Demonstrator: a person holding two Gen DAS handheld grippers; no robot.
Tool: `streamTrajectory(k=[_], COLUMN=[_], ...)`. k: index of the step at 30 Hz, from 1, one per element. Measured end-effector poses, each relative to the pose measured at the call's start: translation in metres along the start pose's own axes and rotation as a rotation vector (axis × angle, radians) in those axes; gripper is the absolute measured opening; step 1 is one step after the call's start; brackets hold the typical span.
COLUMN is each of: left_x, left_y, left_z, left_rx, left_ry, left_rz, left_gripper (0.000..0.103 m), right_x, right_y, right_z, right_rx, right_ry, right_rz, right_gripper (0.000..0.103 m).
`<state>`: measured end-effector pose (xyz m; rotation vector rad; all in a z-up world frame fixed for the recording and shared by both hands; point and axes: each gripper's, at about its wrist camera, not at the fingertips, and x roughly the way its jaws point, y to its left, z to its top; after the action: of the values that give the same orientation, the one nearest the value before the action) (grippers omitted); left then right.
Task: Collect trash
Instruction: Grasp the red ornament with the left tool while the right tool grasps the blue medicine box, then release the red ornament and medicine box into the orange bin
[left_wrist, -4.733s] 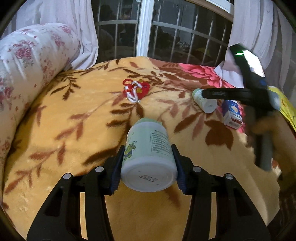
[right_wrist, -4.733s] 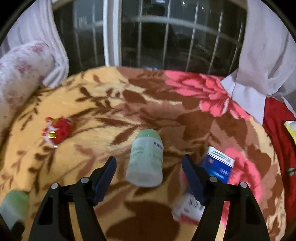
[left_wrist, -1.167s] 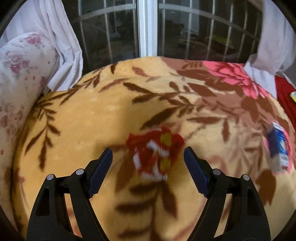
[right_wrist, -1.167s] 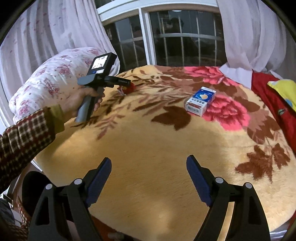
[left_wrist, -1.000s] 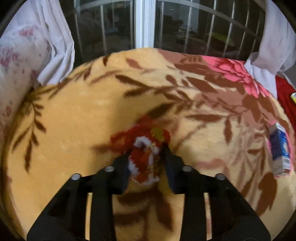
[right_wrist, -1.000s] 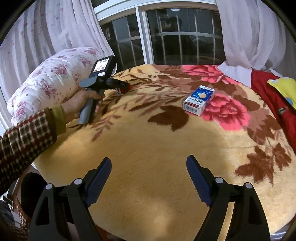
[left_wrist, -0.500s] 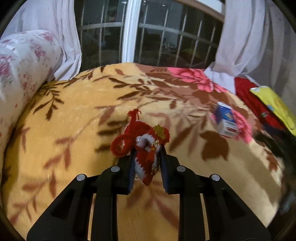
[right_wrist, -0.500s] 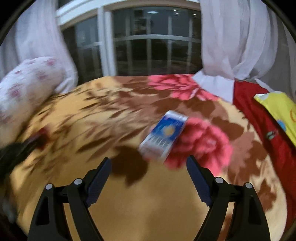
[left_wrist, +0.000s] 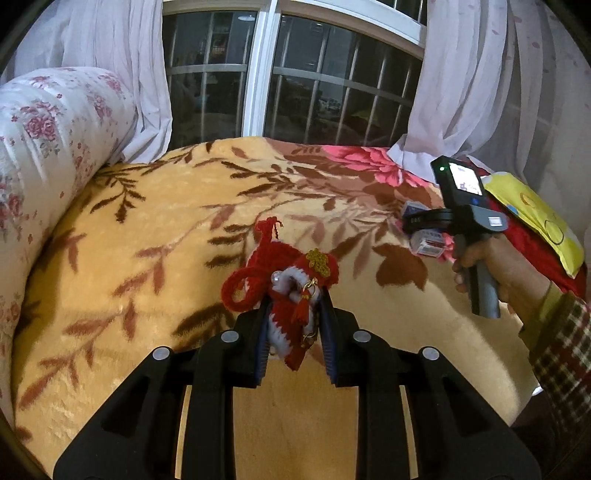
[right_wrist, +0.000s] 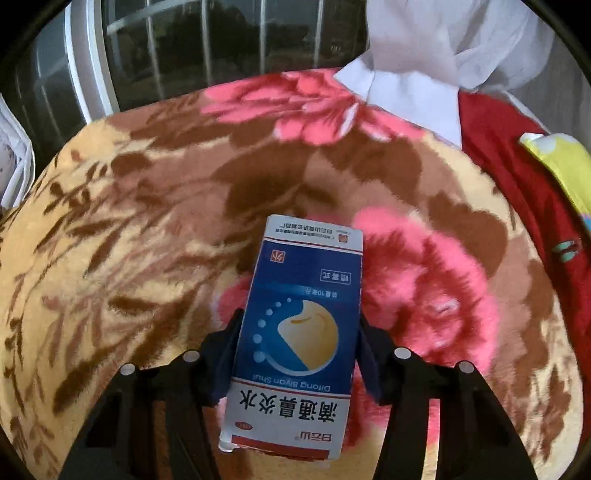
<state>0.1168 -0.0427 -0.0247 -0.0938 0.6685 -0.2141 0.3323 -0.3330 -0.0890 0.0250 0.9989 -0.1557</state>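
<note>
Grippers both grip trash above the blanket (left_wrist: 110, 229): the left gripper (left_wrist: 294, 317) is clamped on a red knitted charm (left_wrist: 291, 288), the right gripper (right_wrist: 299, 354) is closed on the sides of a blue box (right_wrist: 303, 332). Likely risks: the soft charm, with its loop (left_wrist: 240, 291) dangling outside the 2 fingers, could slip free, and the long box could pivot and drop.

Both wrist views low over the blanket (left_wrist: 147, 229), windowward; right nearer, perhaps slightly blurred.

the blanket (left_wrist: 155, 236) lies bare across its middle and left side, giving open passage. a floral quilt roll (left_wrist: 44, 140) blocks the left edge; a yellow pillow (left_wrist: 532, 218) and curtains (left_wrist: 491, 81) crowd the far right corner.
</note>
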Motion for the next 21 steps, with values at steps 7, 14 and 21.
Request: streamTrajectory(k=[7,14,21], left_x=[-0.019,-0.06,-0.101], left_y=[-0.007,-0.026,-0.044], left_z=[-0.014,-0.047,-0.099], left_rx=[0.001,0.056,0.13], left_ry=[-0.003,0.037,0.159], left_rz=[-0.039,-0.101,-0.199], left_gripper=[0.023,0.023,0.024], right_x=[-0.071,-0.189,-0.275], right_y=[0.007,0.018,0.013], right_z=[-0.027,-0.114,-0.228], right_rx=[-0.054,-0.192,-0.392], right_ry=[-0.137,-0.251,-0.196], right_rz=[0.12,0.333,0.532], right_gripper=[0.053,0.053,0.054])
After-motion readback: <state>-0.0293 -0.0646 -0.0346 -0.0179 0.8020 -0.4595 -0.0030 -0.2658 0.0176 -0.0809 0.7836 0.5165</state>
